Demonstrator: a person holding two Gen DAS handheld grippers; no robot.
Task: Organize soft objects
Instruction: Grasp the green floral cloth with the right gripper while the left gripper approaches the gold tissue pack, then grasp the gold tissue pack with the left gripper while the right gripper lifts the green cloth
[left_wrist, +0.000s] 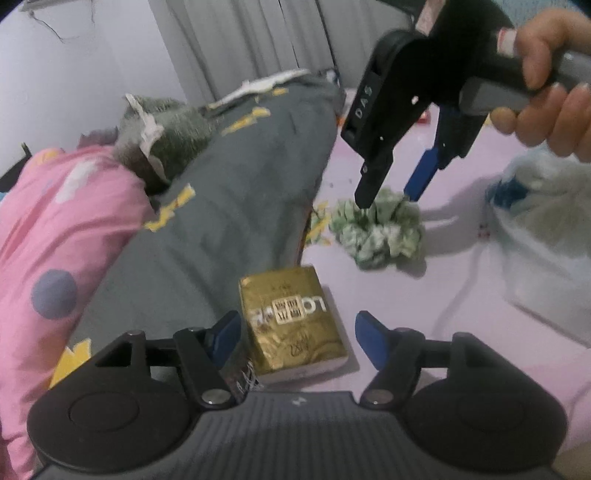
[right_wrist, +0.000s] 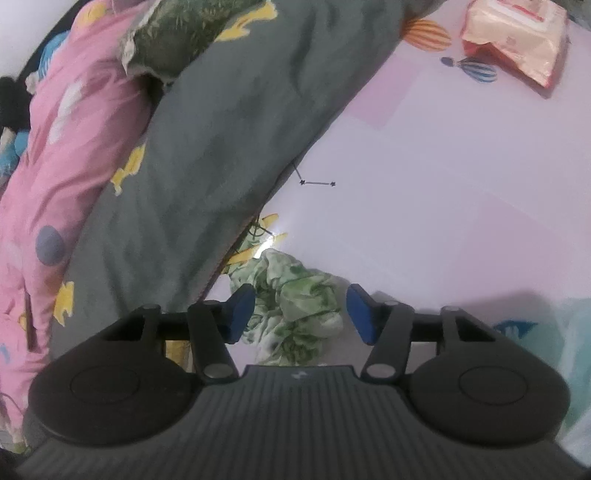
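A crumpled green-and-white cloth (left_wrist: 378, 230) lies on the pale pink bed sheet (left_wrist: 454, 280). In the left wrist view my right gripper (left_wrist: 388, 195) hangs open just above it, fingertips at the cloth's top. In the right wrist view the cloth (right_wrist: 295, 306) sits between the open blue pads (right_wrist: 242, 312) of the right gripper (right_wrist: 301, 314). My left gripper (left_wrist: 299, 341) is open, with a small gold box (left_wrist: 291, 319) between its fingers, not gripped.
A grey quilt with yellow shapes (left_wrist: 236, 177) and a pink quilt (left_wrist: 55, 229) lie piled on the left. A white plastic bag (left_wrist: 546, 229) lies at the right. A pink tissue pack (right_wrist: 517, 40) lies at the far right of the bed.
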